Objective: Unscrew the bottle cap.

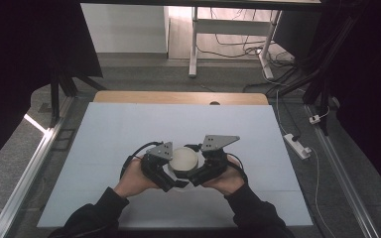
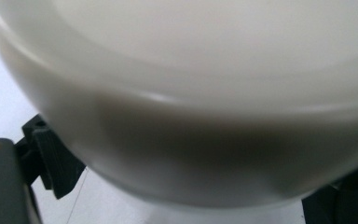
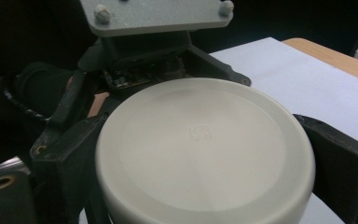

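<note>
Black sleeves (image 1: 99,210) at the near edge, hands on both tools. Cream round lid (image 1: 184,158) on a small jar, held between them over the pale blue mat (image 1: 129,134). Right gripper (image 1: 197,174) squeezing the lid's sides. Left gripper (image 1: 171,182) pressed close; grip hard to tell. Wooden table (image 1: 178,97) edge beyond.

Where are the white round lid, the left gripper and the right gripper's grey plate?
White round lid (image 3: 205,144): right gripper view, flat top.
Left gripper (image 1: 174,182): high view, between its fingertips.
Grey plate (image 1: 219,142): high view, its middle.
</note>
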Action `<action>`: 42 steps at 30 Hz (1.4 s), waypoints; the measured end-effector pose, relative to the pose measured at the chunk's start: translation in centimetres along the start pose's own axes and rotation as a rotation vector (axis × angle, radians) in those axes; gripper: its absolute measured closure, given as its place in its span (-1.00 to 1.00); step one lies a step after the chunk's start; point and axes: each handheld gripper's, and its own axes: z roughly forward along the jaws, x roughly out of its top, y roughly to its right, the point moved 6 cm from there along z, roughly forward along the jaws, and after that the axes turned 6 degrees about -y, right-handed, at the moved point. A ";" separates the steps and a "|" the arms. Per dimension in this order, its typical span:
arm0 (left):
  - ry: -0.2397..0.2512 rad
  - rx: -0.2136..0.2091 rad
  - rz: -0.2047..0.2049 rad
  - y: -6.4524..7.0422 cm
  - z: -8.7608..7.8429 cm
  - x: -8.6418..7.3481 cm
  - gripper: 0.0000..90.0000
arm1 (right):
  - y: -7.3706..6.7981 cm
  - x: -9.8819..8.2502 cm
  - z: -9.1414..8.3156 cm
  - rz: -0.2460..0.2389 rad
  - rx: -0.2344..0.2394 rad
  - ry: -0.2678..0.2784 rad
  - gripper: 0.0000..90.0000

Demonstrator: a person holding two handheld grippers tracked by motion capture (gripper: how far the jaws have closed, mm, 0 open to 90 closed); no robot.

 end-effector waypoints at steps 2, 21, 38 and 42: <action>0.000 -0.004 0.002 0.0 0.0 0.0 -0.83 | 0.0 0.0 0.0 0.001 0.010 0.001 -0.84; -0.004 0.030 -0.005 -0.4 0.1 -0.3 -0.83 | 0.2 0.7 -1.3 -0.011 -0.001 0.035 -0.84; -0.004 0.094 -0.049 -1.7 -0.4 -0.9 -0.83 | 0.2 0.9 -2.3 -0.012 -0.026 0.054 -0.84; 0.006 0.108 -0.073 -2.0 -0.4 -1.0 -0.83 | 0.1 0.7 -2.4 -0.016 -0.034 0.052 -0.84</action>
